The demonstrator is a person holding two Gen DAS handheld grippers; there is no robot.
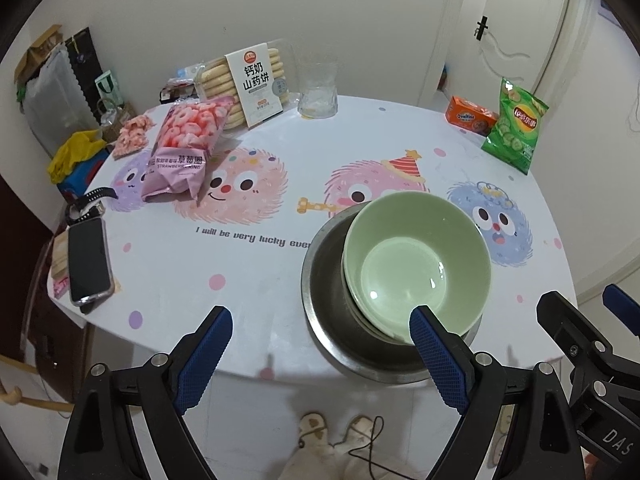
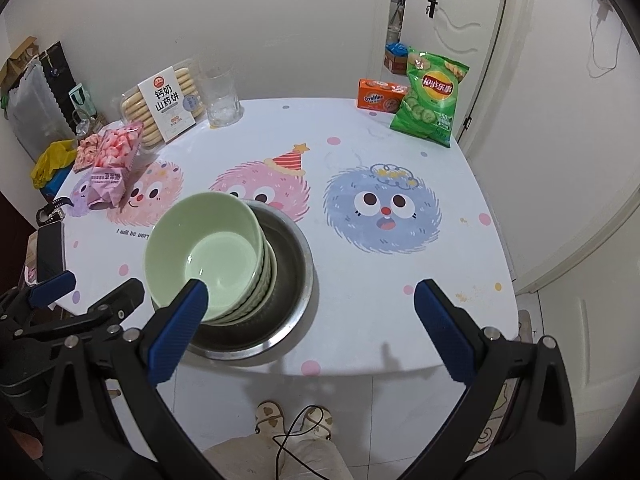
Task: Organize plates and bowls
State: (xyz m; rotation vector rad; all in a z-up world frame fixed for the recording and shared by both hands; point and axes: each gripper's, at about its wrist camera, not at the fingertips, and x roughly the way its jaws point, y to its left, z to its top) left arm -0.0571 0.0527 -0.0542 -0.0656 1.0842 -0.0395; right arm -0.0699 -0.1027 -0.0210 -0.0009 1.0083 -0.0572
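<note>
A stack of pale green bowls point(image 1: 416, 264) sits tilted inside a steel basin point(image 1: 324, 304) near the table's front edge. The stack also shows in the right wrist view point(image 2: 212, 252), in the same basin point(image 2: 288, 280). My left gripper point(image 1: 320, 344) is open and empty, held above the table's front edge to the left of the basin; its right finger overlaps the bowls' near rim in view. My right gripper point(image 2: 312, 320) is open and empty, to the right of the basin, its left finger in front of the bowls.
At the back stand a biscuit box point(image 1: 256, 84), a glass point(image 1: 318, 88), a pink strawberry ring bag point(image 1: 184, 148), an orange Ovaltine box point(image 2: 380, 96) and a green Lay's bag point(image 2: 430, 100). A phone point(image 1: 88, 260) and a watch point(image 1: 86, 204) lie at the left edge.
</note>
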